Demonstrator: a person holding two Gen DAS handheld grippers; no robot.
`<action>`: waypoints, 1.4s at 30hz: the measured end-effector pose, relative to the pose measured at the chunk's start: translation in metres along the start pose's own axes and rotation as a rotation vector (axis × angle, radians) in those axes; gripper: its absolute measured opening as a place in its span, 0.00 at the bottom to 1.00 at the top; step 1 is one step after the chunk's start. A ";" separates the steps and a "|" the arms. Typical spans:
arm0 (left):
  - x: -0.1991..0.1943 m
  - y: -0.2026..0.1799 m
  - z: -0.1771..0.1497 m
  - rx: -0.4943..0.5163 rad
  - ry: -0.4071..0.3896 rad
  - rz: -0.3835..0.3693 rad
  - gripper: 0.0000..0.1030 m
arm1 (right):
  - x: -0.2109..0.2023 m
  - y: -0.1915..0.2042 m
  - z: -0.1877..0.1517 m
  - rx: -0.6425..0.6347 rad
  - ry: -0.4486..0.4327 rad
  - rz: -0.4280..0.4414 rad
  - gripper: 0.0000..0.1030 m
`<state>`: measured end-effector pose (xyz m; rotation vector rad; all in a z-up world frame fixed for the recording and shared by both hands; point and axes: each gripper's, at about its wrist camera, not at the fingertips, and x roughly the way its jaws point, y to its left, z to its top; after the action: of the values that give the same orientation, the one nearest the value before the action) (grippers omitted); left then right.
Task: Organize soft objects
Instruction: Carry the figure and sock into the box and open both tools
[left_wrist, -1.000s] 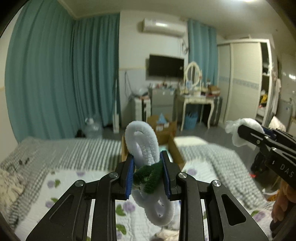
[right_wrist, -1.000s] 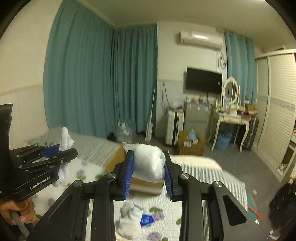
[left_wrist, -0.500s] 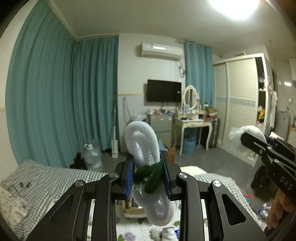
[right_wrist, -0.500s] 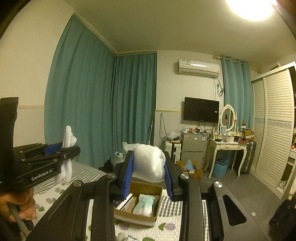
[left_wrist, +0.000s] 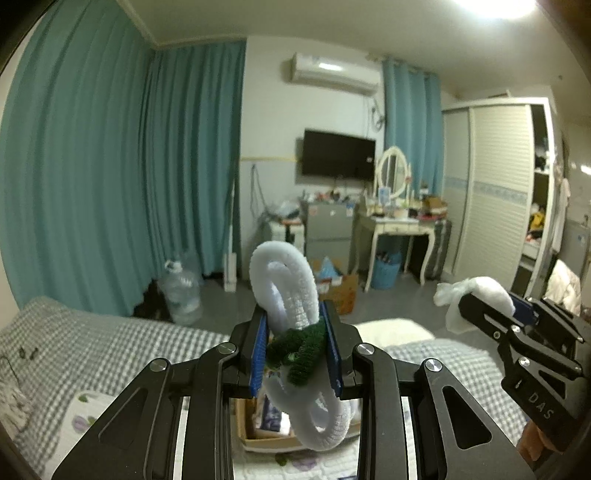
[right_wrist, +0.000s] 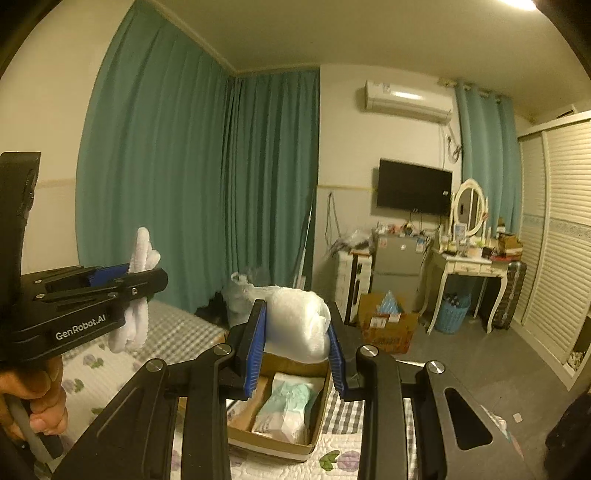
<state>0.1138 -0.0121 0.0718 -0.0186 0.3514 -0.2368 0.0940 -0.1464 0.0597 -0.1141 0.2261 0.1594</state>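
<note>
My left gripper is shut on a white fuzzy loop bundle with a green fuzzy band around its middle, held in the air above the bed. It also shows in the right wrist view at left. My right gripper is shut on a white plastic-wrapped soft bundle, seen too in the left wrist view at right. A cardboard box holding pale soft packs lies on the bed below both grippers.
The bed has a grey checked cover and a floral quilt. Teal curtains hang behind. A water jug, boxes on the floor, a dressing table and a wardrobe stand beyond.
Both grippers tilted up from the bed towards the room, then dipped a little; the cardboard box shows again below each. Both stay shut on their soft things.
</note>
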 end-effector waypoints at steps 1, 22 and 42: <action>0.007 -0.002 -0.003 -0.002 0.012 0.003 0.26 | 0.012 0.000 -0.006 -0.003 0.015 0.003 0.29; 0.178 -0.002 -0.111 0.012 0.375 -0.009 0.28 | 0.189 -0.007 -0.141 -0.040 0.406 0.046 0.30; 0.141 0.003 -0.078 0.021 0.236 0.025 0.72 | 0.168 -0.016 -0.124 -0.064 0.360 -0.039 0.55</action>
<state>0.2164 -0.0402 -0.0491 0.0352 0.5836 -0.2181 0.2319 -0.1539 -0.0981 -0.2105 0.5771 0.1058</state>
